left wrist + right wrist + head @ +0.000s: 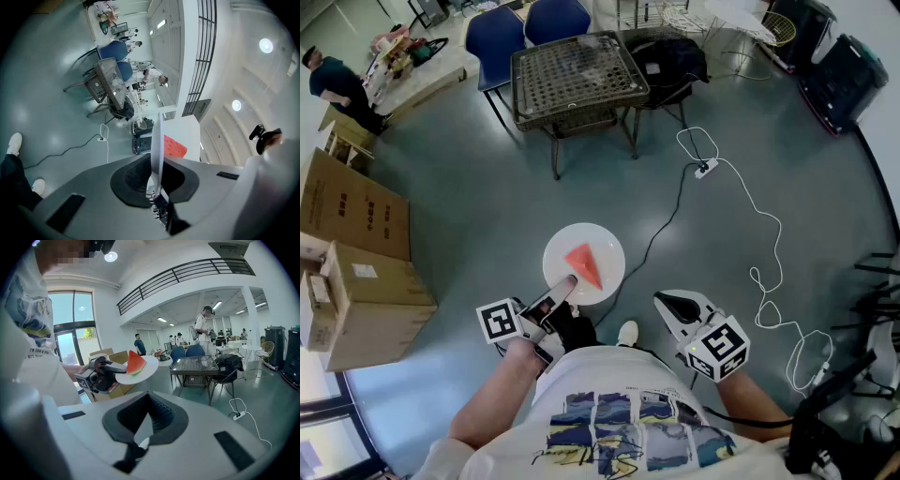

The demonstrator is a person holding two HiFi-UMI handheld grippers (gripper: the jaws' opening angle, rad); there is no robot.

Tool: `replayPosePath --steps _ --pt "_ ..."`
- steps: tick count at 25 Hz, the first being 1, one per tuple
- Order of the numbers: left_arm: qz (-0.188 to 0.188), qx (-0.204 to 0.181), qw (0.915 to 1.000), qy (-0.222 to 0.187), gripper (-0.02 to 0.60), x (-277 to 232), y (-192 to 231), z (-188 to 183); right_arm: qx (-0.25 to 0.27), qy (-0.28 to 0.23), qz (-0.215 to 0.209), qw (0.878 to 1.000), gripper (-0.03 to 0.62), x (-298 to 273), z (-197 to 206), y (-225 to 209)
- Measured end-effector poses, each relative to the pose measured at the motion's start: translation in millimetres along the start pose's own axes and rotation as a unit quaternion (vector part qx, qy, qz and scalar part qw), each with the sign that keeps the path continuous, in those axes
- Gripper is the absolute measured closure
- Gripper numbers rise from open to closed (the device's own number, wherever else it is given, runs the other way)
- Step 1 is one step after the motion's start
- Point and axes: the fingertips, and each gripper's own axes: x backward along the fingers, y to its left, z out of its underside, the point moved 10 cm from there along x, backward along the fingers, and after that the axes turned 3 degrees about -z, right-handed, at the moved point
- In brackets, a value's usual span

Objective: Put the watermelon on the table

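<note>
A red watermelon slice point(584, 264) lies on a round white plate point(598, 246), held over the grey floor. My left gripper point(567, 284) is shut on the plate's near rim. In the left gripper view the plate point(157, 140) stands edge-on between the jaws, with the slice point(174, 146) on its right side. The right gripper view shows the watermelon point(135, 363), the plate point(145, 369) and the left gripper point(110, 365) at centre left. My right gripper point(661, 300) hangs lower right, shut and holding nothing. The dark wicker table point(579, 70) stands some way ahead.
Two blue chairs point(495, 37) stand behind the table and a black bag point(670, 58) sits on a chair to its right. A power strip with a white cable point(705, 169) lies on the floor. Cardboard boxes point(356, 281) are stacked at left. People stand in the background.
</note>
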Motion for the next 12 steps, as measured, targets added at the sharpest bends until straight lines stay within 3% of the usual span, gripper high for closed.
replayPosePath --steps 5,12 --pt "-0.007 -0.006 0.9999 0.006 0.554 -3.6 -12.0 17.7 -0.001 -0.011 0.007 1.0 0.585 24.1 5.1 -1.3" --pt "-0.01 -0.001 0.9999 0.0 0.554 -16.9 -10.6 -0.1 -0.015 -0.018 0.004 1.0 0.585 13.2 -2.6 -21.3"
